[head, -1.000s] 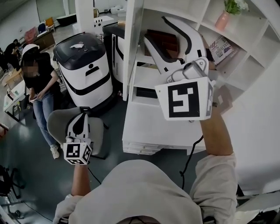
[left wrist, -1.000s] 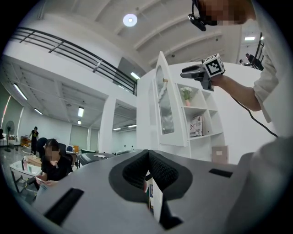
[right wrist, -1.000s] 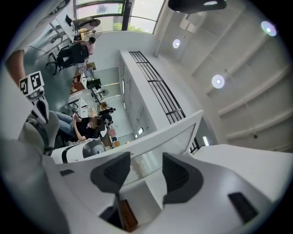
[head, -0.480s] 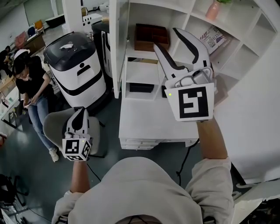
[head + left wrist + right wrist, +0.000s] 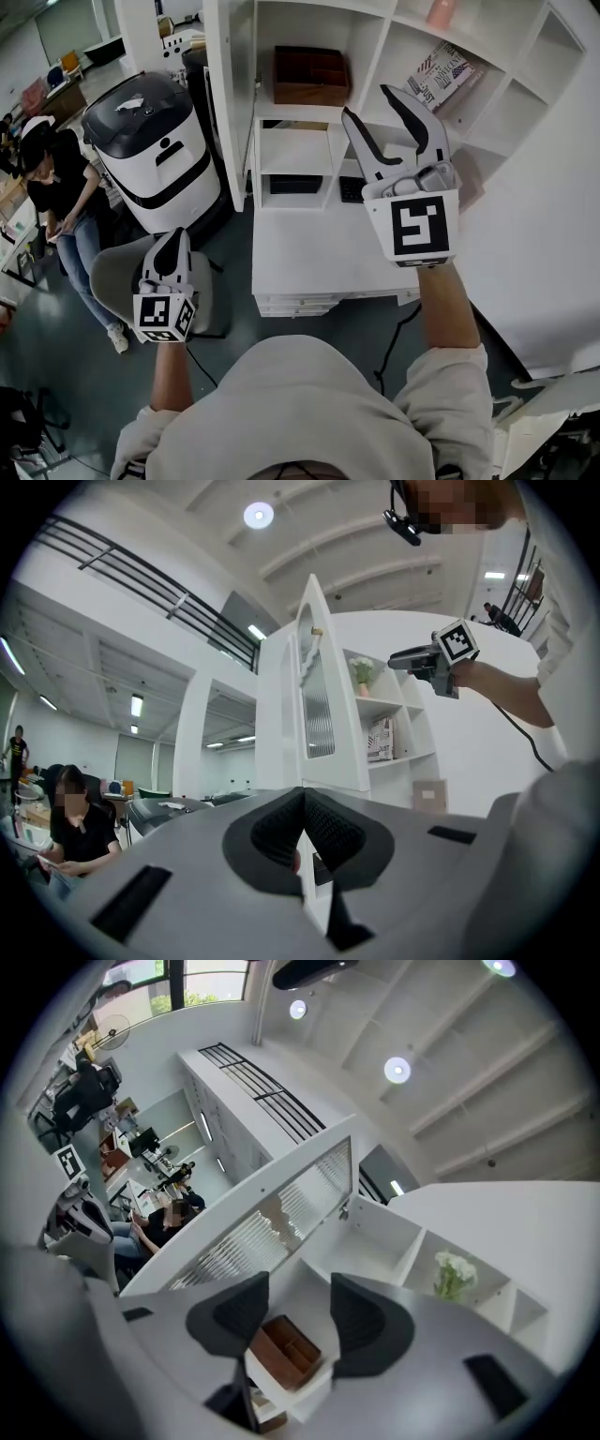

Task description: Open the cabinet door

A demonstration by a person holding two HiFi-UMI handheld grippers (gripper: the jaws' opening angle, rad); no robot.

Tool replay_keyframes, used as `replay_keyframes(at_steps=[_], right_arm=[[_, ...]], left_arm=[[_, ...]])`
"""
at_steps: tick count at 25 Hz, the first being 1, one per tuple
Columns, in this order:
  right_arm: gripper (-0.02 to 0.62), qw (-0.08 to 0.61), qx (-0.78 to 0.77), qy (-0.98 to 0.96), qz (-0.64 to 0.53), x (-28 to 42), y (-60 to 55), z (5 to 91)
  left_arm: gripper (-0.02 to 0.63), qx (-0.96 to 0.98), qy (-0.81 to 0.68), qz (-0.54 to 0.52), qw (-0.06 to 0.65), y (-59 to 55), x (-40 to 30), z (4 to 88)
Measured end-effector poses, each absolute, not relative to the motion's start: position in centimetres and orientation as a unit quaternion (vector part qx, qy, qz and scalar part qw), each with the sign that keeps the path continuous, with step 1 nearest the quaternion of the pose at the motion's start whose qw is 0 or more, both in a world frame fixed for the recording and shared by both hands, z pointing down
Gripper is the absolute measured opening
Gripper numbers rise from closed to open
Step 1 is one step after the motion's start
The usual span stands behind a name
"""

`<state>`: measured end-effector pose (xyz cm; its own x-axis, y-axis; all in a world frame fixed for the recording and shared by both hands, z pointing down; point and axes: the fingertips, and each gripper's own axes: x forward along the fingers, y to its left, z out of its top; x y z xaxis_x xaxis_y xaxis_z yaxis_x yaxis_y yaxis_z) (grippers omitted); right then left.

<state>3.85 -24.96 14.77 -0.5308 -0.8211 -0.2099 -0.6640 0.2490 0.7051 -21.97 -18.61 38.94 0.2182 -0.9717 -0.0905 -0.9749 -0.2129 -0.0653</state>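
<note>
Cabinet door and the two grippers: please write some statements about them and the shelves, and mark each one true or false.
1. The cabinet door stands open. True.
2. The right gripper is shut on the door's edge. False: its jaws are apart and hold nothing, raised in front of the shelves.
3. The left gripper has its jaws together. True.
4. The brown box lies on the floor. False: it sits on a shelf inside the cabinet.
</note>
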Motion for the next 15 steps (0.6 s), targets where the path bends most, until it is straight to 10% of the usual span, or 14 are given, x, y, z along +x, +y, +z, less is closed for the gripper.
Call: replay_keyframes(at_steps=[15], right_arm=[[0.201, 0.094, 0.514, -0.787, -0.326, 8.7, -26.1, 18.7]], left_arm=[[-0.003, -0.794, 0.605, 0.009, 0.058, -20.6, -20.0, 38.7]])
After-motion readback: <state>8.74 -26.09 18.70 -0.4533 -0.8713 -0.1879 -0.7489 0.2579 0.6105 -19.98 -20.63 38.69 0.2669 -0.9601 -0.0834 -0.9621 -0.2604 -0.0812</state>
